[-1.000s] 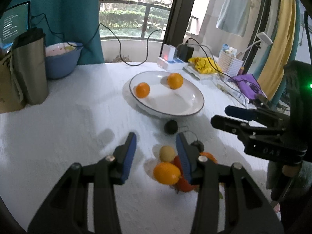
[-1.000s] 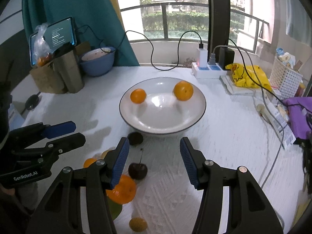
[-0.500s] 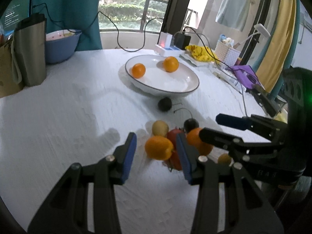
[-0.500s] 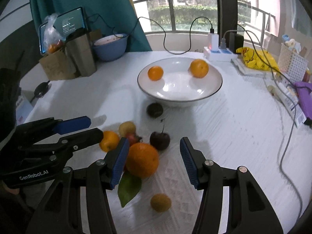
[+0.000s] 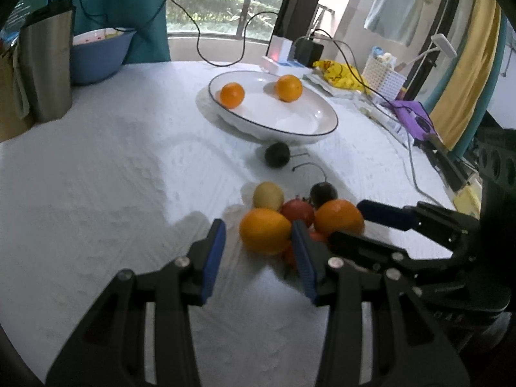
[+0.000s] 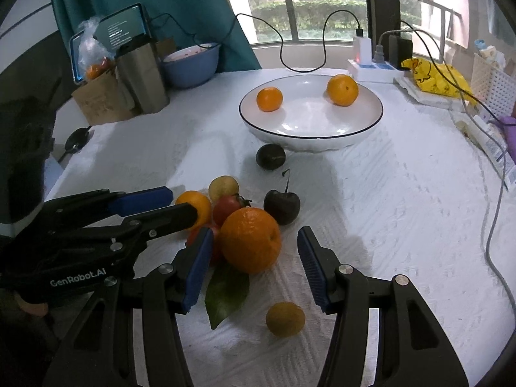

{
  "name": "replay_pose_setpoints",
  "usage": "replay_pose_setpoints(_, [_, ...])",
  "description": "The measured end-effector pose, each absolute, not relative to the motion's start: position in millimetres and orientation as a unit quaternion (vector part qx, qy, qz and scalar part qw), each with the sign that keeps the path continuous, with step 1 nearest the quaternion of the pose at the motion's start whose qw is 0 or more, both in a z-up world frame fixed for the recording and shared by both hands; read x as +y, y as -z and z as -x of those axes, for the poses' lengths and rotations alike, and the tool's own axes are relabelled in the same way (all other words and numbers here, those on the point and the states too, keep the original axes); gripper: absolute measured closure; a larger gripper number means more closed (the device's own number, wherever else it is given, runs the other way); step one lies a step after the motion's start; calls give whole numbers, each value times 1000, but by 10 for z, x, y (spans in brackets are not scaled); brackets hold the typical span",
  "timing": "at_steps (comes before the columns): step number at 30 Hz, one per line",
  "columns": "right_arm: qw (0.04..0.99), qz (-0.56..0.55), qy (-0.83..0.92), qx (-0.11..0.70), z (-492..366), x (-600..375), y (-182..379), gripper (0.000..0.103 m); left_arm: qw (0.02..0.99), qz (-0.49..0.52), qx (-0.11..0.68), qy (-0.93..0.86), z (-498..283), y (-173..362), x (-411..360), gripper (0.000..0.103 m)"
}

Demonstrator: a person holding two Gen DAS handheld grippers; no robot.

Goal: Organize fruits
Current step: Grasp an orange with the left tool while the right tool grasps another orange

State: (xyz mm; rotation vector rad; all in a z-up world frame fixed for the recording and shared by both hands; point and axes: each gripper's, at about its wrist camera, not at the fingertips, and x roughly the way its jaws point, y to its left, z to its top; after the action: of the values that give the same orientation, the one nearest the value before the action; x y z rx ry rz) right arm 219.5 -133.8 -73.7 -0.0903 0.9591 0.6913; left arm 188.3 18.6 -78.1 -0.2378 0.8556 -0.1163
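A white plate (image 5: 319, 122) (image 6: 364, 129) holds two oranges (image 5: 232, 94) (image 6: 342, 90). A pile of fruit lies on the white cloth in front of it. My left gripper (image 5: 258, 258) is open, with a small orange (image 5: 265, 231) (image 6: 195, 204) between its fingertips. My right gripper (image 6: 254, 269) is open around a large orange (image 6: 250, 239) (image 5: 338, 217) with a leaf. A red tomato (image 6: 227, 209), a yellow fruit (image 6: 223, 187), a dark cherry (image 6: 281, 206) and a dark round fruit (image 6: 271, 156) lie nearby. A small yellow fruit (image 6: 285, 318) lies between the right fingers.
A steel cup (image 5: 45, 64), a blue bowl (image 5: 96, 54) and a brown bag (image 6: 103, 100) stand at the far left. A power strip (image 6: 374, 66), cables, a yellow cloth (image 6: 432, 77) and a white basket (image 6: 490, 80) line the far right edge.
Both grippers moved down and closer to the fruit pile. The small orange now sits between the left fingers and the large orange between the right fingers.
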Motion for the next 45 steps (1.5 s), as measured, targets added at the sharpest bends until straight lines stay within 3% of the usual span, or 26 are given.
replay_pose_setpoints(10, [819,40,-348,455,-2193,-1339,761,60,890,142,430,62,-1997,832,197,60])
replay_pose_setpoints(15, [817,49,-354,453,-2177,-1341,743,61,887,146,434,65,-2010,817,186,65])
replay_pose_setpoints(45, [849,67,-341,398,-2570,-1507,286,61,931,74,347,78,-2087,113,29,66])
